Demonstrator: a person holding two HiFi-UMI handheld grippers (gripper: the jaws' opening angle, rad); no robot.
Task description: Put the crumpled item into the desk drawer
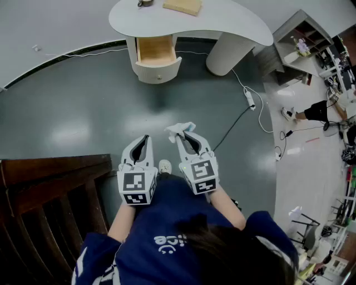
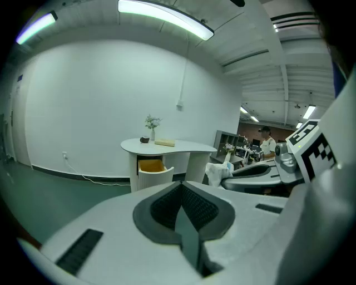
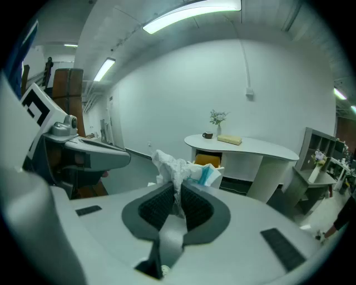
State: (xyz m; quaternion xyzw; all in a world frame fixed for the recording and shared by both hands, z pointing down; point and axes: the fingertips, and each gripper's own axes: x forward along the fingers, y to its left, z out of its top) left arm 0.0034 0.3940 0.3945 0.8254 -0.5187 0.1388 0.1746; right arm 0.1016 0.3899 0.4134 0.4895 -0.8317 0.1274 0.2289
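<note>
A crumpled white item with a blue patch [image 3: 179,166] sticks up from between the pads of my right gripper [image 3: 177,192], which is shut on it. From the head view the crumpled item [image 1: 179,129] sits at the tip of the right gripper [image 1: 187,137], over the dark floor. Beside it my left gripper [image 1: 144,140] is shut with nothing in it, its jaws [image 2: 181,188] closed together. Well ahead stands the white desk [image 1: 233,22], and its drawer [image 1: 155,51] is pulled open, showing a wooden inside. The drawer [image 3: 207,160] lies straight ahead of the right gripper.
A dark wooden piece of furniture [image 1: 50,195] stands at my lower left. A cable with a power strip [image 1: 250,99] runs across the floor right of the desk. A grey shelf unit [image 1: 303,39] and a person [image 1: 317,110] are at the far right. A tan pad [image 1: 182,6] lies on the desk.
</note>
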